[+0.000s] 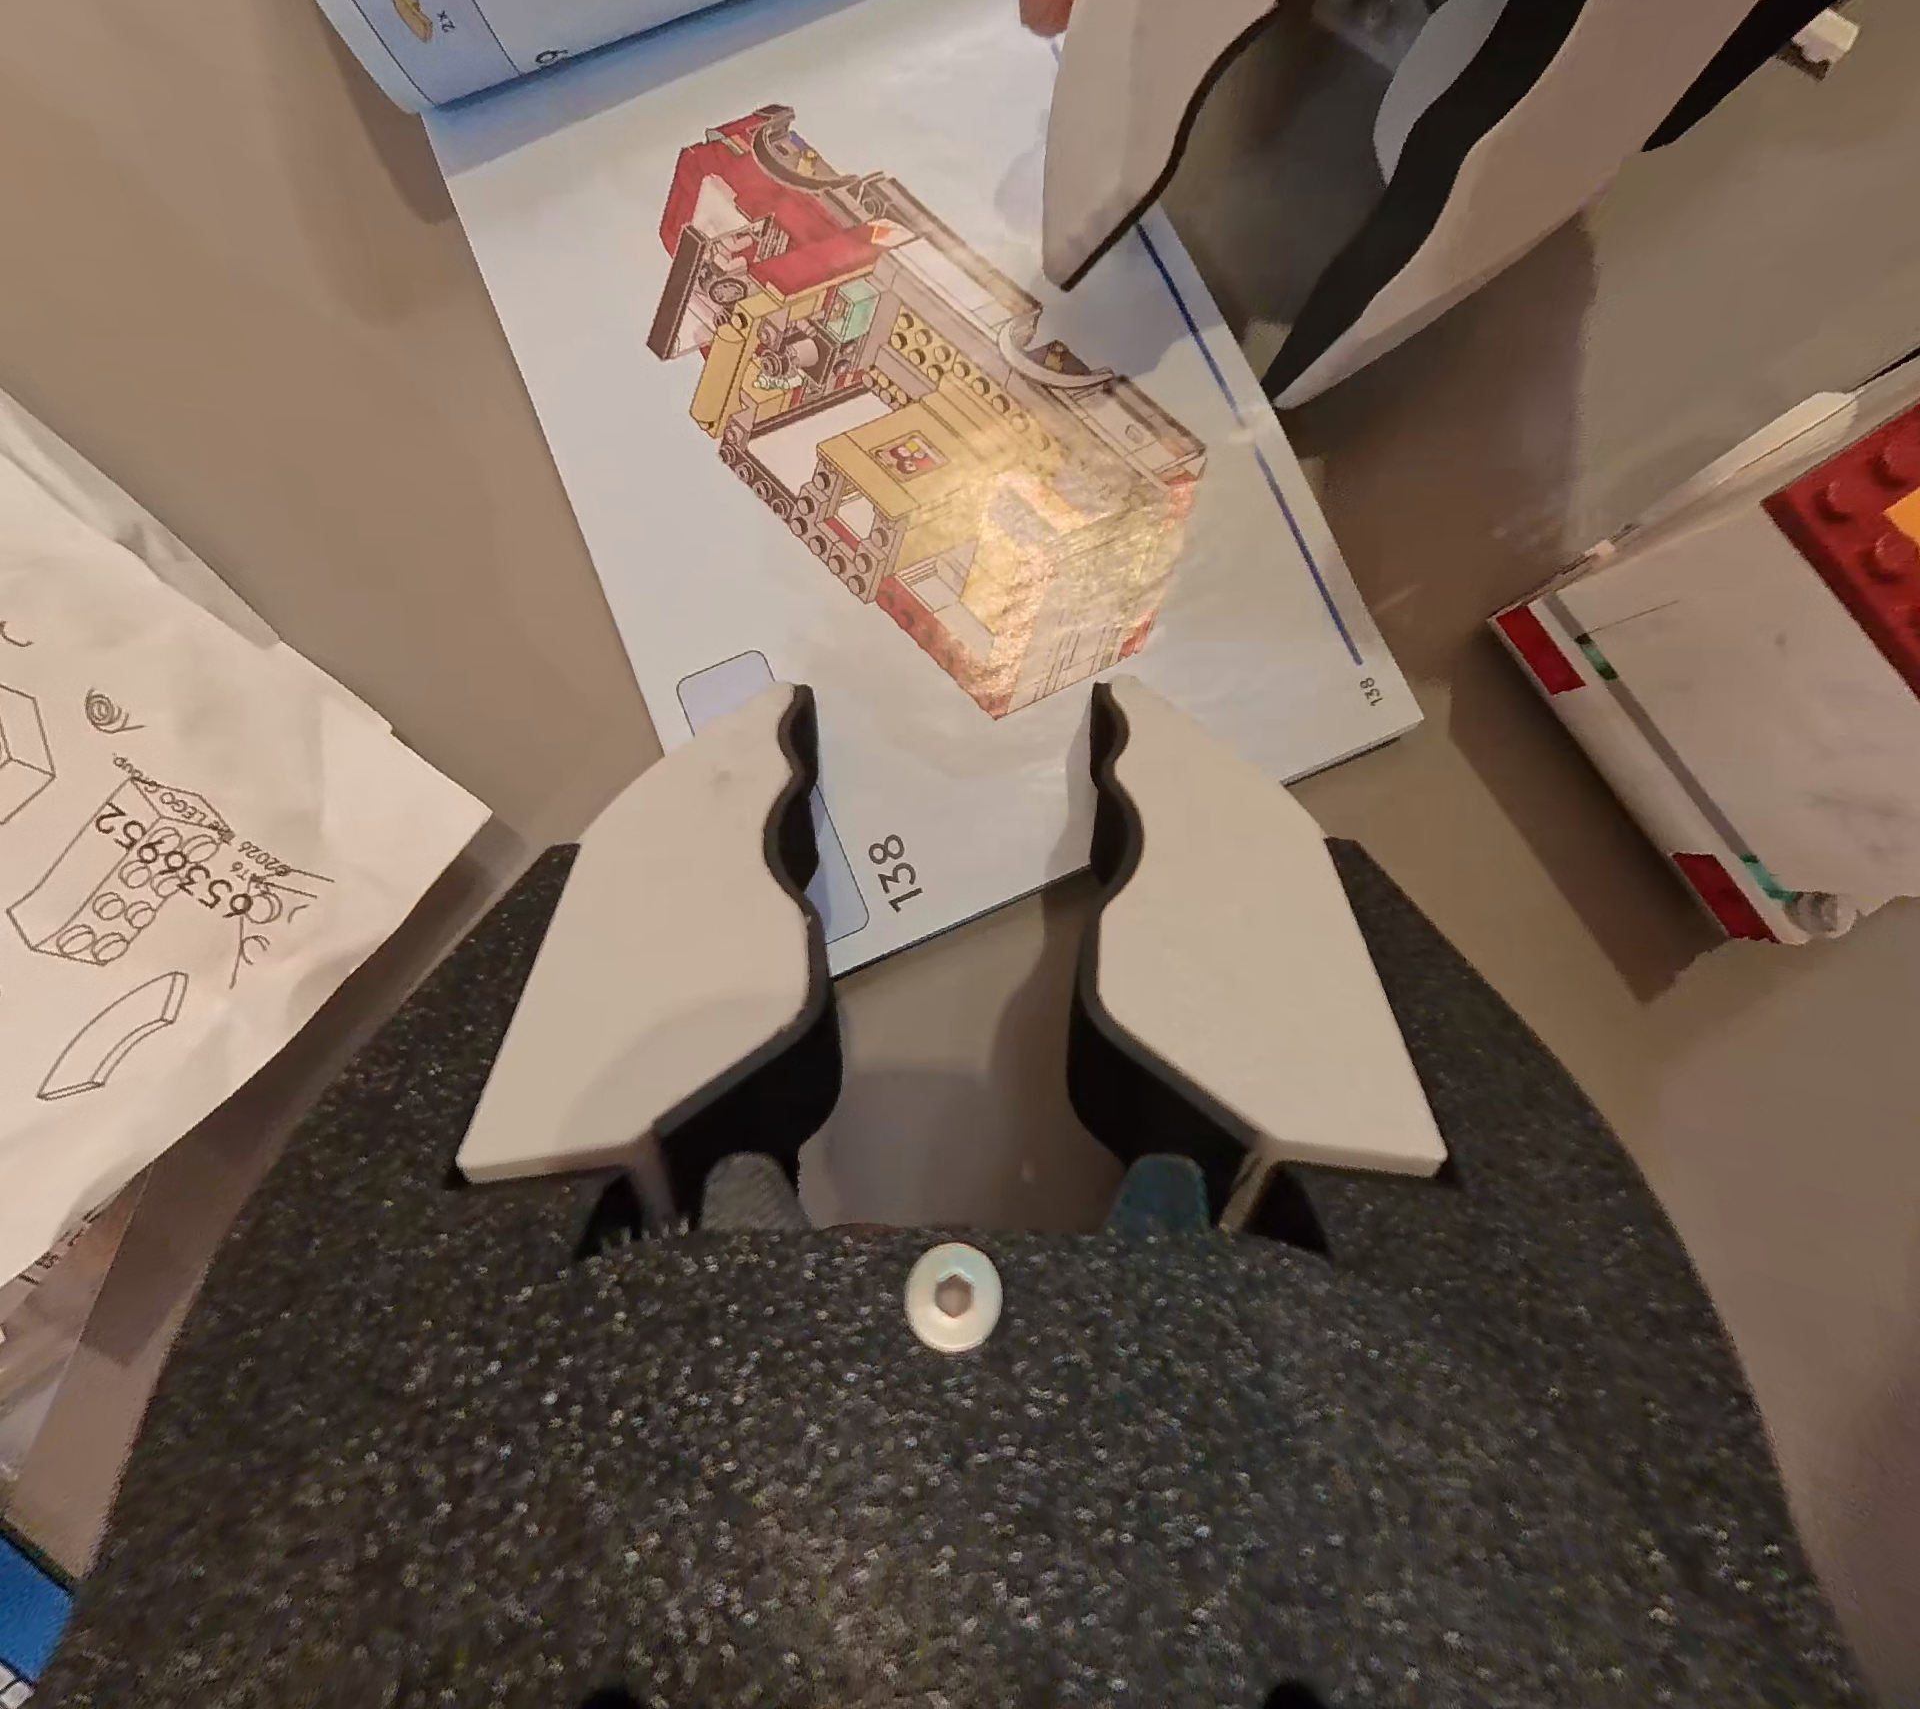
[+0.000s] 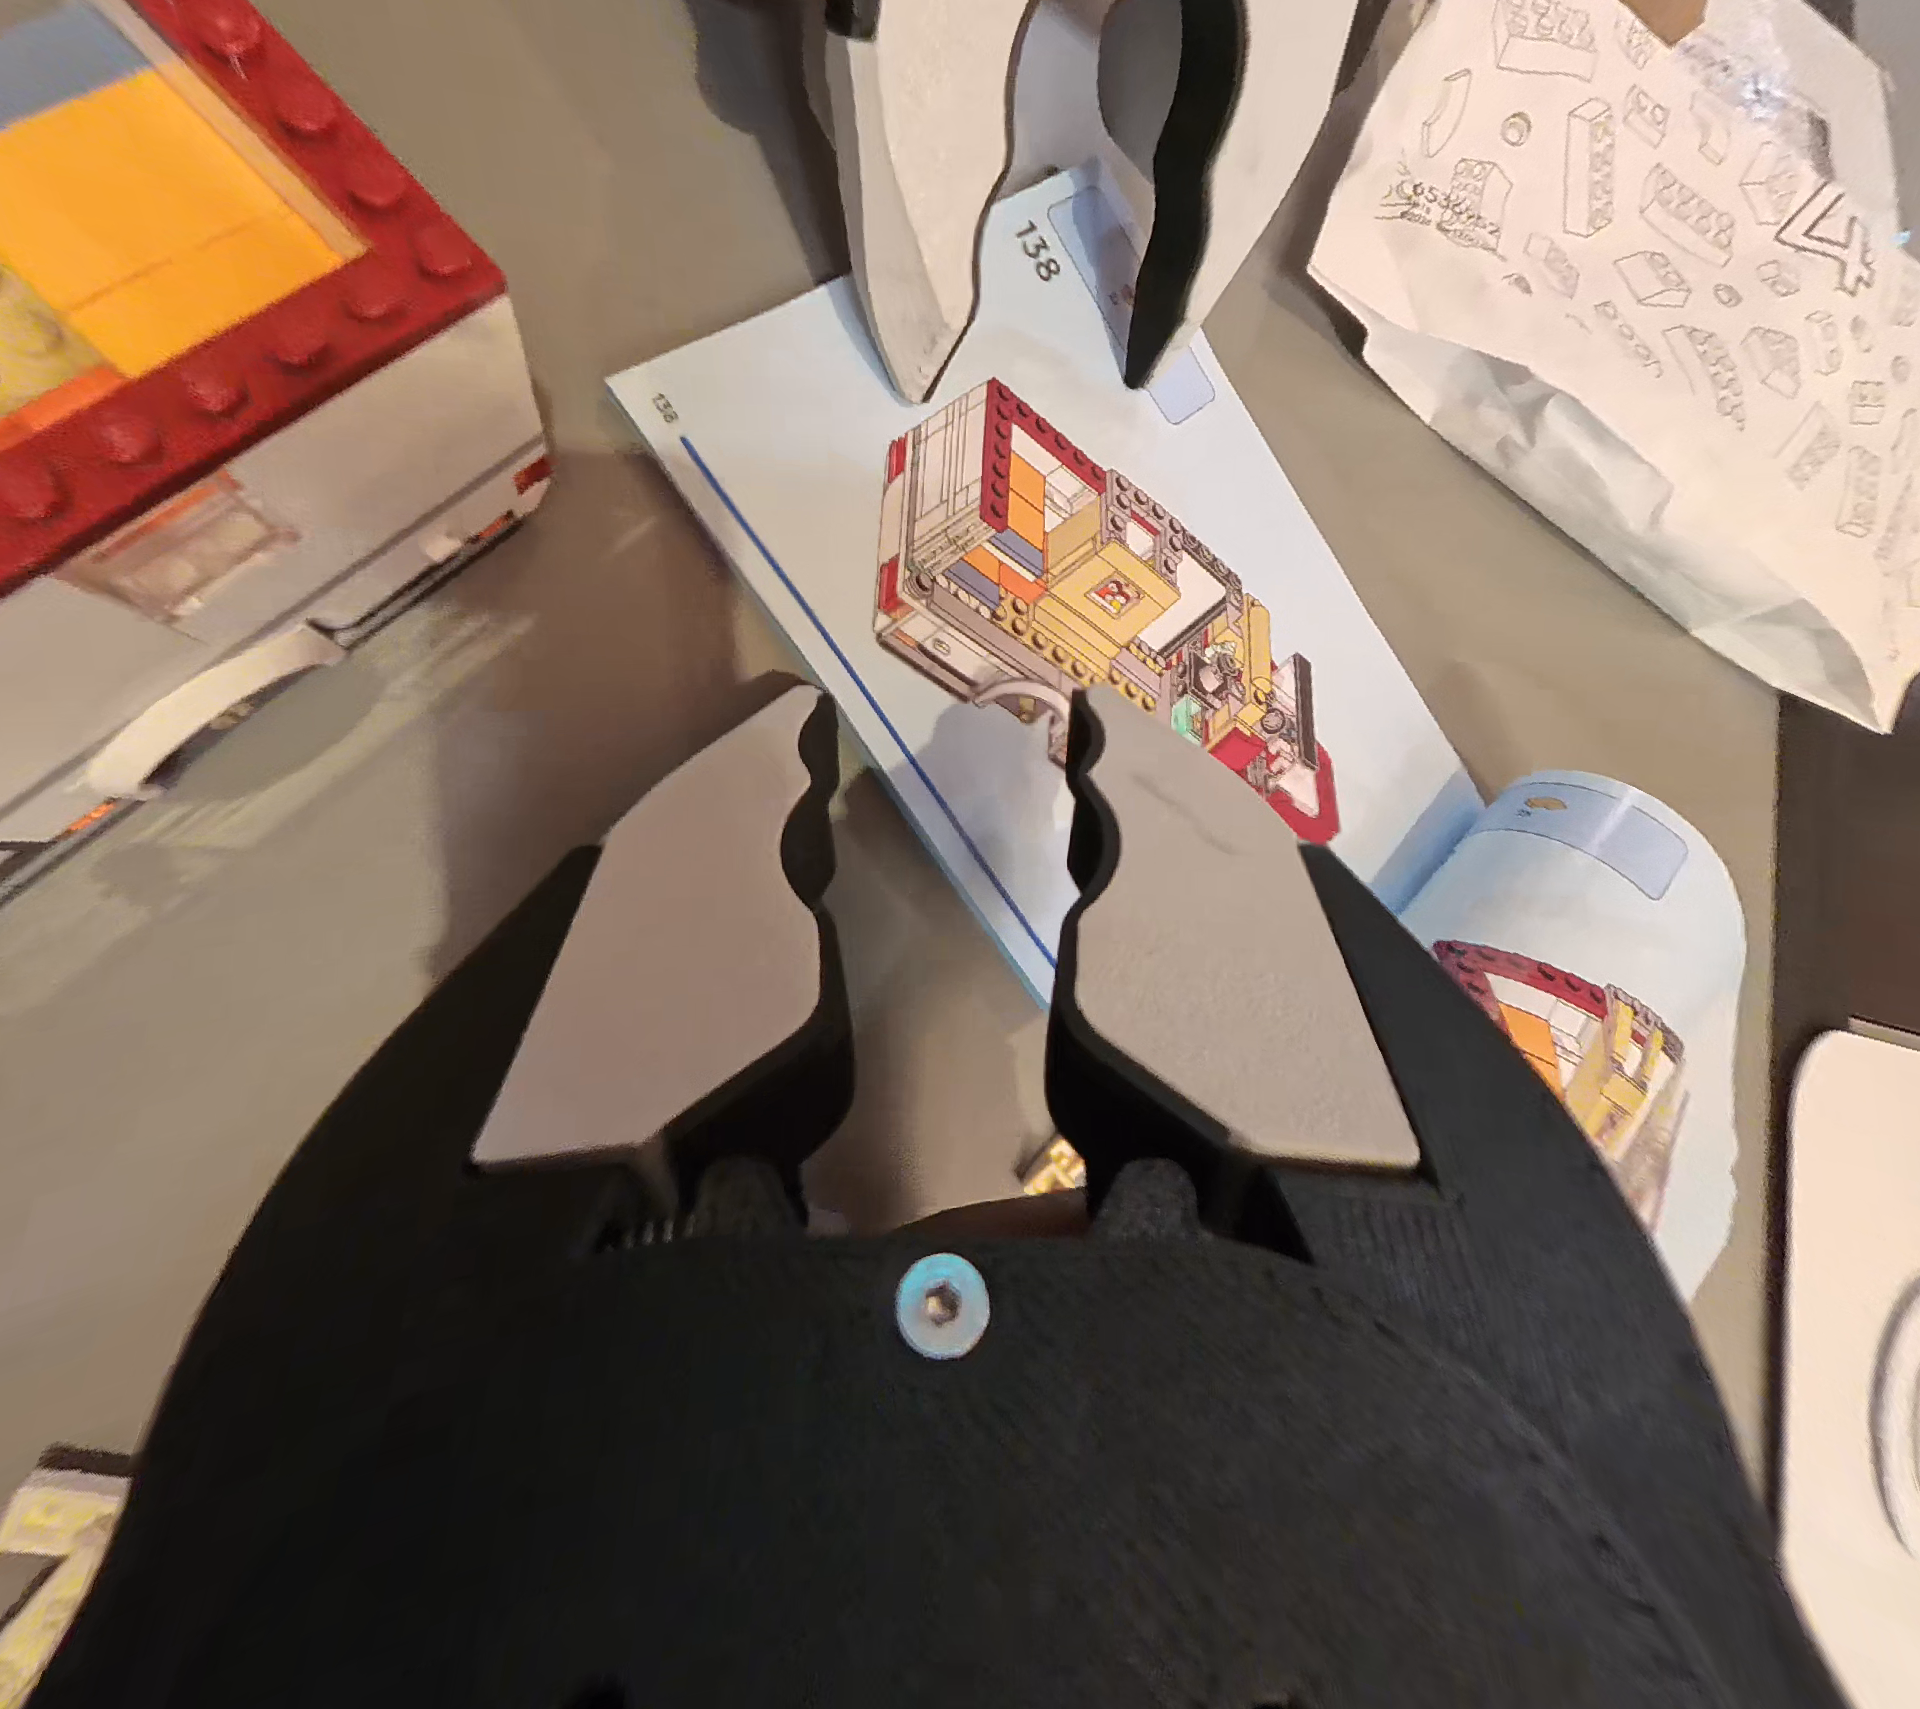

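Note:
An open instruction booklet (image 1: pixel 935 225) lies flat on the grey table, and its page shows a drawing of a red, tan and white brick model. My left gripper (image 1: pixel 951 703) is open and empty over the page's near corner. It also shows in the right wrist view (image 2: pixel 1029 381), with its tips down at the page. My right gripper (image 2: pixel 951 703) is open and empty over the booklet's blue-lined edge. It also shows in the left wrist view (image 1: pixel 1179 334), with one fingertip (image 1: pixel 1070 272) at the page. A curled page (image 2: pixel 1579 932) rolls up at the booklet's spine.
A built brick model (image 2: pixel 208 309) with a red studded rim, white walls and an orange inside stands beside the booklet and also shows in the left wrist view (image 1: pixel 1714 693). A white paper bag (image 2: pixel 1662 288) printed with brick drawings lies on the other side. A small tan piece (image 2: pixel 1055 1166) lies under my right gripper. Tip to tip, the grippers are about 7 cm apart.

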Tool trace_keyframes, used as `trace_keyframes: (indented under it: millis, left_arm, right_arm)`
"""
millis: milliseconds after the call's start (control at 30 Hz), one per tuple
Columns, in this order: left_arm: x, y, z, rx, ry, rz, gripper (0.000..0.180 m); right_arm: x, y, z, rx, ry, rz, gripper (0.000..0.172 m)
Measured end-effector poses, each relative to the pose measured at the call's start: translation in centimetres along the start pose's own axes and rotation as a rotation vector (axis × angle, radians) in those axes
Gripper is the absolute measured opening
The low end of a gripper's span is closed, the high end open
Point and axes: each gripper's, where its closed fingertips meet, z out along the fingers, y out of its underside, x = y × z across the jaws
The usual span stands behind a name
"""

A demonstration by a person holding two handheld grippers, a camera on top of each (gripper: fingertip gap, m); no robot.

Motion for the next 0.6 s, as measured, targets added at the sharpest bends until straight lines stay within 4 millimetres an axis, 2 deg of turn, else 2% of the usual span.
trace_keyframes:
  millis: [100,267,367,600]
  left_arm:
    - [0.05,0.00,0.00,0.001,0.003,-0.001,0.051]
    - [0.07,0.01,-0.01,0.002,0.004,0.000,0.052]
    - [0.10,0.01,-0.01,0.001,0.006,0.001,0.052]
    - [0.11,0.00,-0.01,0.000,0.006,0.001,0.053]
  right_arm:
    - [-0.26,-0.39,-0.03,0.007,-0.059,0.034,0.041]
    - [0.42,-0.16,0.06,-0.001,-0.058,0.067,0.040]
    - [-0.28,0.08,-0.03,0.000,-0.096,0.051,0.041]
    - [-0.13,0.04,0.32,0.000,-0.072,0.038,0.041]
